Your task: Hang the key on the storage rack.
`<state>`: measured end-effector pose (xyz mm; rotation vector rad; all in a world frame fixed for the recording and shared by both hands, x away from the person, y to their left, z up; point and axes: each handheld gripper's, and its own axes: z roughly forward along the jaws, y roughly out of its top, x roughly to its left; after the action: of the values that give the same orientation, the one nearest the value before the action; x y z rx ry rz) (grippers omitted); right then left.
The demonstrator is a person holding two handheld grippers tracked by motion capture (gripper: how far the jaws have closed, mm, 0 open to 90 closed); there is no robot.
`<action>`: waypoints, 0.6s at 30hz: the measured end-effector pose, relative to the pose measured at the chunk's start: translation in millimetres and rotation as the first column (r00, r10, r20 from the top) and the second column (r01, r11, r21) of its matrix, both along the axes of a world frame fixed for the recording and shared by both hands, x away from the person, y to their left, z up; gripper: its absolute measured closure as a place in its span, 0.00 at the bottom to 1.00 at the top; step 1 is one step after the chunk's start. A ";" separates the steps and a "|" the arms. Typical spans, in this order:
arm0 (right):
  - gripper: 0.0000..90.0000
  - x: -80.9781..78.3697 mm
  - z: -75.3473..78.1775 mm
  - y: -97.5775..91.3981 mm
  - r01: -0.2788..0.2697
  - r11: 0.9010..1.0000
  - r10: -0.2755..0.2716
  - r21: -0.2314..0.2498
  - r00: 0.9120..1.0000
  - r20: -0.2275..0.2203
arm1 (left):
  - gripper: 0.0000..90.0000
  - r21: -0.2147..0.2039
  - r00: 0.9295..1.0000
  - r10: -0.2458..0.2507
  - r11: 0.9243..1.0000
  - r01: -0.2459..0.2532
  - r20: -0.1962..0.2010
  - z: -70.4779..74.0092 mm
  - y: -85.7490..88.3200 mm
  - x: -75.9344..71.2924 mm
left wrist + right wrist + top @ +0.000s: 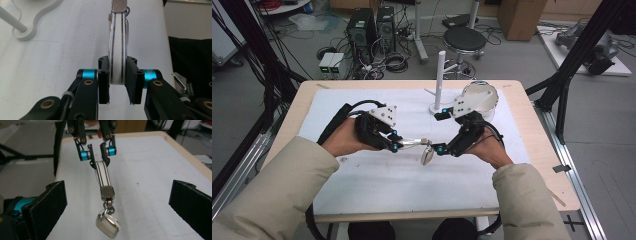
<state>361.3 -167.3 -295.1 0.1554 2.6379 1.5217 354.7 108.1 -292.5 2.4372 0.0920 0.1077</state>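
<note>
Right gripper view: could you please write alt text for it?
The left claw holds a white strap with two dark stripes; a metal clasp dangles from it over the white table. The right claw's black pads stand wide open.

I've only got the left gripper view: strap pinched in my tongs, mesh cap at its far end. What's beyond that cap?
Observer: A silver clasp hangs from the cap of the strap.
Operator: Are the right tongs on it?
Observer: No. The right tongs are wide open, aimed at the clasp, gripping nothing.
Operator: Is the clasp resting on the table?
Observer: Can't tell. It's low over the white mat, but contact isn't clear.
</note>
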 end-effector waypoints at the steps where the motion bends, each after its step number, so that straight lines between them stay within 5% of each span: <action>1: 0.01 0.5 0.2 4.3 -0.009 1.000 0.009 -0.022 1.000 0.007 | 0.83 0.004 1.000 -0.007 1.000 0.007 -0.005 -0.1 -0.7 -0.5; 7: 0.02 -0.5 -3.0 22.2 -0.060 0.991 0.060 -0.123 0.998 -0.001 | 0.83 0.020 1.000 -0.022 1.000 0.022 0.000 0.3 -4.2 -5.0; 9: 0.06 -3.1 -4.9 28.9 -0.088 0.980 0.088 -0.176 0.996 -0.010 | 0.83 0.026 1.000 -0.027 0.999 0.027 0.010 0.1 -7.1 -8.6; 12: 0.09 -4.6 -5.6 32.4 -0.097 0.975 0.095 -0.200 0.995 -0.019 | 0.83 0.029 0.999 -0.034 0.999 0.033 0.007 0.4 -8.6 -10.6; 13: 0.21 -5.4 -6.1 34.1 -0.100 0.972 0.096 -0.212 0.995 -0.028 | 0.83 0.032 0.999 -0.034 0.999 0.034 0.017 0.8 -9.2 -11.5; 18: 0.36 -6.6 -5.9 34.6 -0.133 0.962 0.132 -0.240 0.991 -0.021 | 0.83 0.030 0.999 -0.037 0.999 0.036 0.022 1.6 -9.4 -14.0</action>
<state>354.7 -132.6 -301.0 -0.0368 2.8601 1.2184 340.6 98.7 -290.9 2.4652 0.0358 0.1209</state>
